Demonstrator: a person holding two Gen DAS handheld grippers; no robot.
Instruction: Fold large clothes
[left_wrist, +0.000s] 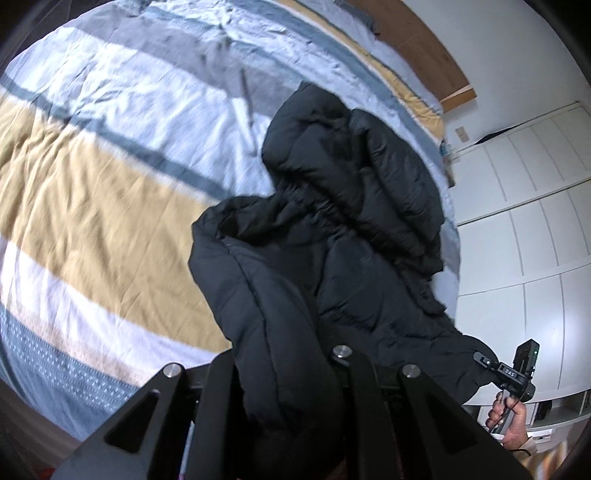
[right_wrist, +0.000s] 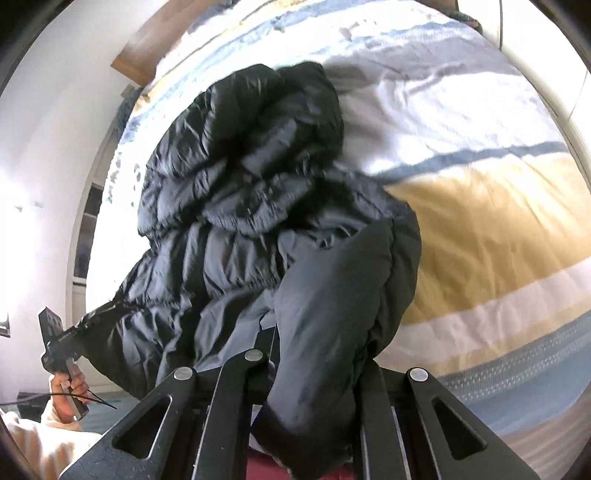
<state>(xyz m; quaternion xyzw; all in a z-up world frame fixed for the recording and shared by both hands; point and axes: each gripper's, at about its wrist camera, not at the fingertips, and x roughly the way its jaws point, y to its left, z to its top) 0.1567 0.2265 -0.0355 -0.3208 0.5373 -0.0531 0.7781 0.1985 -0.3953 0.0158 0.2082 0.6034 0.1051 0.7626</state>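
Black puffy quilted jacket (left_wrist: 332, 229), crumpled; long axis runs from my tools away up striped bed (left_wrist: 92, 155); left tool (left_wrist: 291, 417) and right tool (right_wrist: 314, 413) each clenched on hem, probably.

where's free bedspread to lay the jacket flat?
Free: the wide striped duvet on the side of the black puffer jacket away from the wardrobe, from headboard to foot. Crowded: the strip by the wardrobe-side edge, where the jacket lies bunched, held by left gripper and right gripper.
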